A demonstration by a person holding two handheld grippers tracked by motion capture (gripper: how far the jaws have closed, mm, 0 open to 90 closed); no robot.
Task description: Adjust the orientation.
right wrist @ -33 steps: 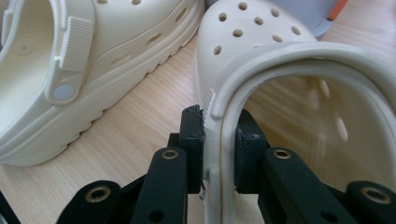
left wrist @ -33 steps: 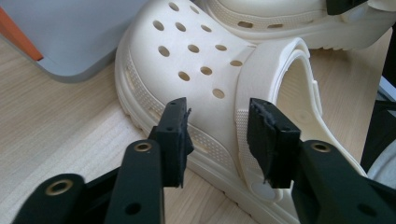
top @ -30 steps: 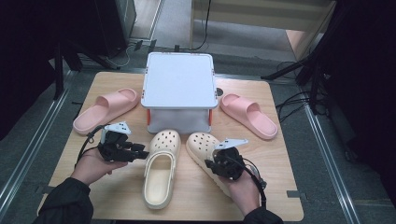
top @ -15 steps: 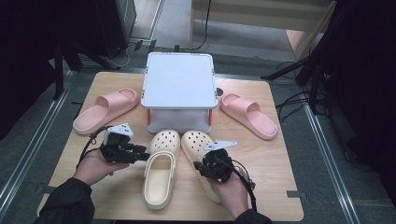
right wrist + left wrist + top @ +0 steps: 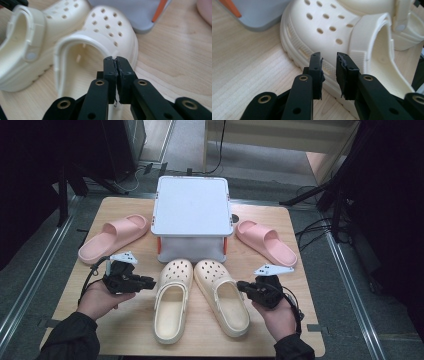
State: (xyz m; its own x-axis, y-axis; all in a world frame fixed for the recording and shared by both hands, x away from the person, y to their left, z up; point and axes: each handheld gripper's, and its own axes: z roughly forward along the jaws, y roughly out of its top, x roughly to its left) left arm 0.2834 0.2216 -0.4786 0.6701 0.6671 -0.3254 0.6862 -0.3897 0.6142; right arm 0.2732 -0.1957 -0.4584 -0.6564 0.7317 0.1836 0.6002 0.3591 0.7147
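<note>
On the table, left gripper [image 5: 150, 282] slightly parted beside the left clog [image 5: 172, 302], right gripper [image 5: 241, 287] pinching the right clog's [image 5: 222, 295] rim.

A light wooden table [image 5: 125, 330] carries a lidded white and grey box [image 5: 191, 215] at its far middle, a pink slide [image 5: 113, 237] on either side, and two cream clogs [image 5: 171, 305] side by side in front.
</note>
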